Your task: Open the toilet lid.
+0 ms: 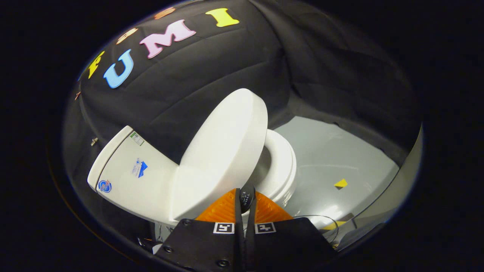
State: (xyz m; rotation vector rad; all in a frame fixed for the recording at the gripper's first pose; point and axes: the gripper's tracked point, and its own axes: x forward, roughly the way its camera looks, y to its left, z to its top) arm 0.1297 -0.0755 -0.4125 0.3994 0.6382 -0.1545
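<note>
We see the toilet lid [223, 151] raised partway off the bowl, a smooth white oval with a rounded, thick edge. Its broad face is plain and unmarked, and it catches soft light along the upper rim. It tilts up from its hinge end beside the tank, with its free end lifted well above the seat. Under it the white seat ring [281, 166] lies flat on the bowl, and we can look into the shadowed opening between lid and seat.

The gripper [246, 198] sits just below the lid's near edge. Its two orange ribbed fingers [223, 209] are drawn together, with only a thin dark gap between them. A small dark rounded piece [247, 196] stands at the tips, right against the lid's lower edge. We cannot tell whether the fingers pinch the lid edge or merely rest against it. Two small black-and-white square markers [224, 227] sit on the black finger mounts.

Beside the hinge end, the white tank [132, 170] runs away from the lid, carrying a few small stickers, blue ones on its side and a green-edged one near its top. Beyond the bowl spreads a pale grey floor [340, 151] with a small yellow mark [340, 183] on it. Thin cables [325, 221] lie on the floor near the fingers. Black cloth wall [211, 68] hangs behind the toilet.
</note>
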